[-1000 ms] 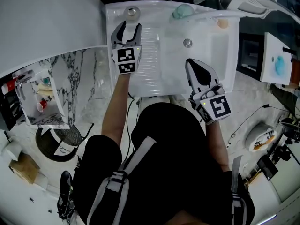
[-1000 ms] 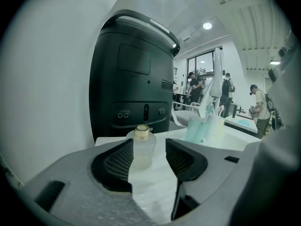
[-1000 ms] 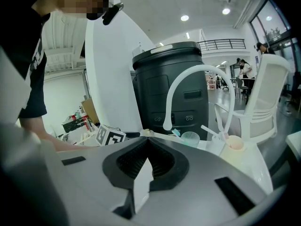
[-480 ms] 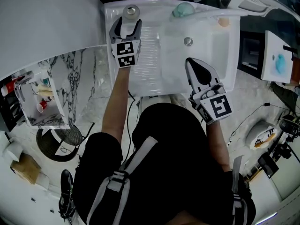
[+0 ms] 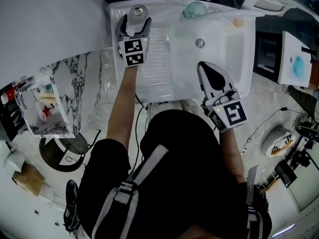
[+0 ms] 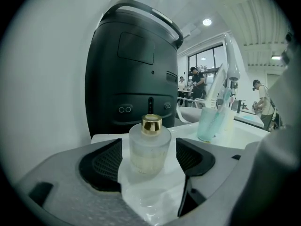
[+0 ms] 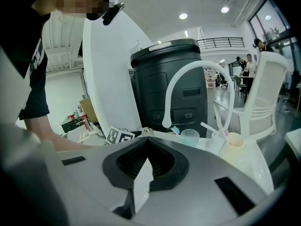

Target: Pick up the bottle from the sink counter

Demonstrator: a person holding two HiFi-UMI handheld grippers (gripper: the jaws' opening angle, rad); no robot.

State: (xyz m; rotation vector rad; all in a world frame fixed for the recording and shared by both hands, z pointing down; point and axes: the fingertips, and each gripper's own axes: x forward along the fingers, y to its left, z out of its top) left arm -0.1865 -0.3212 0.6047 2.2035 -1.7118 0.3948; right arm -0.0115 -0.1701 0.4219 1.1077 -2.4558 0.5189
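A small frosted glass bottle [image 6: 149, 147] with a gold cap stands upright at the back left corner of the white sink counter [image 5: 154, 63]. In the head view the bottle [image 5: 138, 12] shows just past my left gripper [image 5: 134, 24]. Its jaws have just been opening and now stand wide on either side of the bottle. The black pads [image 6: 106, 166] are clear of the glass. My right gripper [image 5: 205, 67] hovers over the front of the basin, its jaws [image 7: 145, 144] shut together with nothing in them.
A teal cup [image 6: 210, 121] with toothbrushes stands behind the basin, and a peach cup [image 5: 238, 24] to its right. The white faucet [image 7: 188, 86] arches over the sink basin [image 5: 219, 63]. A big black bin [image 6: 134, 69] rises right behind the bottle, and a white panel [image 5: 50, 24] borders the counter's left.
My left gripper has slid toward the back of the counter and spread its jaws, so the bottle now sits between them. The right gripper has stayed where it was.
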